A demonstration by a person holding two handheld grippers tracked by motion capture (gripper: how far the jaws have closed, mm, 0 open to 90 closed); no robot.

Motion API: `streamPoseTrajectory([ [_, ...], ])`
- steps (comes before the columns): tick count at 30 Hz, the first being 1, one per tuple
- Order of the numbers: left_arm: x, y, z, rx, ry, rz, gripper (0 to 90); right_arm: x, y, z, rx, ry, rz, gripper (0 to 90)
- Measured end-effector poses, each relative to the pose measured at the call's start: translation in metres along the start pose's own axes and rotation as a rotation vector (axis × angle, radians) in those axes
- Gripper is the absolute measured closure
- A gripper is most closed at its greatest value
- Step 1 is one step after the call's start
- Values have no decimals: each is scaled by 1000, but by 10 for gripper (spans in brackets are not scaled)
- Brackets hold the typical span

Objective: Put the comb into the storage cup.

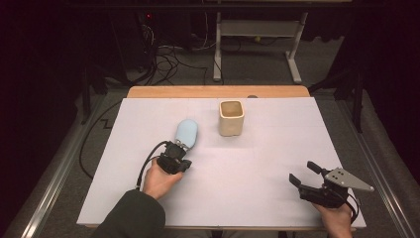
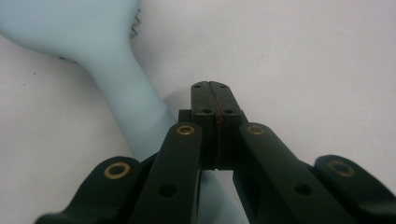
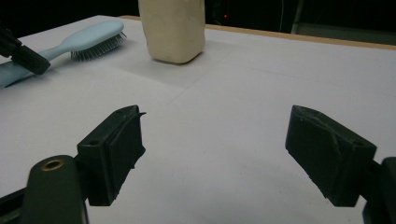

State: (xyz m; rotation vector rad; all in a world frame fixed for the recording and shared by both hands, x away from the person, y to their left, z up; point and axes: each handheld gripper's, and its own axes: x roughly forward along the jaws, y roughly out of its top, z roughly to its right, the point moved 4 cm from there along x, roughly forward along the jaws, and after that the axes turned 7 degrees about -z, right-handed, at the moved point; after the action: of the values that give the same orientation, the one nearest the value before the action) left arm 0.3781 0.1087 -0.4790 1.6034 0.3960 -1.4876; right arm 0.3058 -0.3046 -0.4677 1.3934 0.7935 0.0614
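A pale blue hairbrush lies bristles-down on the white worktop, left of a cream cup. The left tool, pressed together, sits over its handle. The right tool rests spread, well apart.

Overhead view; gripper views (close) share hairbrush.

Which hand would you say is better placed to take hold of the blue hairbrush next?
Left: the left gripper, shut, sits over the hairbrush handle; the right gripper, open, rests far off.
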Motion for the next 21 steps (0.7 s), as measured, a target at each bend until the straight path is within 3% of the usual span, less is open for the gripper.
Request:
streamPoseTrajectory([
  [21, -3, -13, -35, -59, 79, -16, 899, 0, -1, 0, -1, 4, -4, 198],
])
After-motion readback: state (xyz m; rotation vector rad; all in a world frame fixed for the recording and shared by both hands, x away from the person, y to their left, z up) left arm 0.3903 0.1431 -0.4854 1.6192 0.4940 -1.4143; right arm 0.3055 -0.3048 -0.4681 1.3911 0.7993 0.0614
